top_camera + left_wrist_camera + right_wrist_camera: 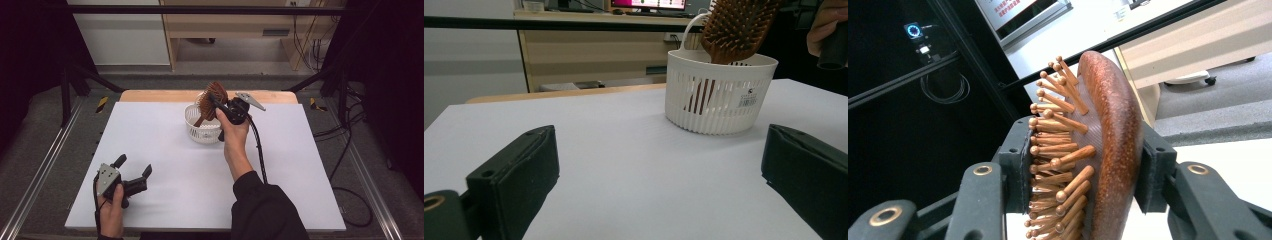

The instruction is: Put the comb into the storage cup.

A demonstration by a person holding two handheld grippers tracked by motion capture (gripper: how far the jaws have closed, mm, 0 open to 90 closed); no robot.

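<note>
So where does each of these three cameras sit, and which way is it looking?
High view: above the table's near edge, looking forward and down; both forearms, left hand-held gripper open, right hand-held gripper gripping the brown wooden bristle hairbrush.
Left gripper view: low over the table, between its black jaws, facing the white slotted plastic basket.
Right gripper view: along jaws clamping the hairbrush.
All share the hairbrush.

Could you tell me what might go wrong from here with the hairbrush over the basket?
The right gripper clamps the hairbrush across its bristles, so it could slip or twist. Its handle stands inside the light white basket, which might tip or slide if the brush drags against the rim.
</note>
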